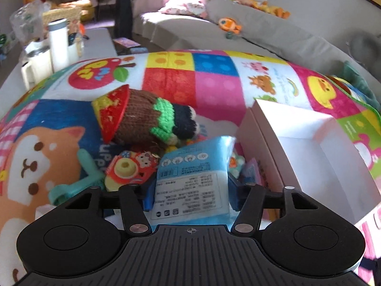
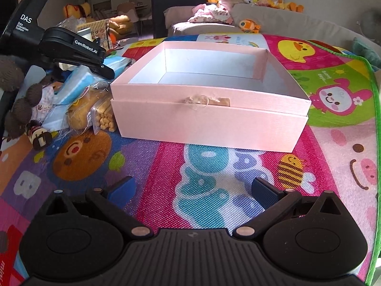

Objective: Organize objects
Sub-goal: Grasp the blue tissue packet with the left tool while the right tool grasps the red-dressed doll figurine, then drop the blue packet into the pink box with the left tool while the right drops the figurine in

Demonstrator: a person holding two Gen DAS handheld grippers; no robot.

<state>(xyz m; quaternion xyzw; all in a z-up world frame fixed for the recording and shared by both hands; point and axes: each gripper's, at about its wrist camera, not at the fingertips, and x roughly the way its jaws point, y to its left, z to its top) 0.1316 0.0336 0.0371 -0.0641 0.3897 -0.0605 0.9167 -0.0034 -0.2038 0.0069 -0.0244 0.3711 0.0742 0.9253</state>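
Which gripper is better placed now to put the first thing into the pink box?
Left. The left gripper is shut on the blue tissue pack, beside the pink box. The right gripper is open, holding nothing.

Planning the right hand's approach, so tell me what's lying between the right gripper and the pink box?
Nothing: in the right wrist view, only bare play mat lies between the open right gripper and the pink box.
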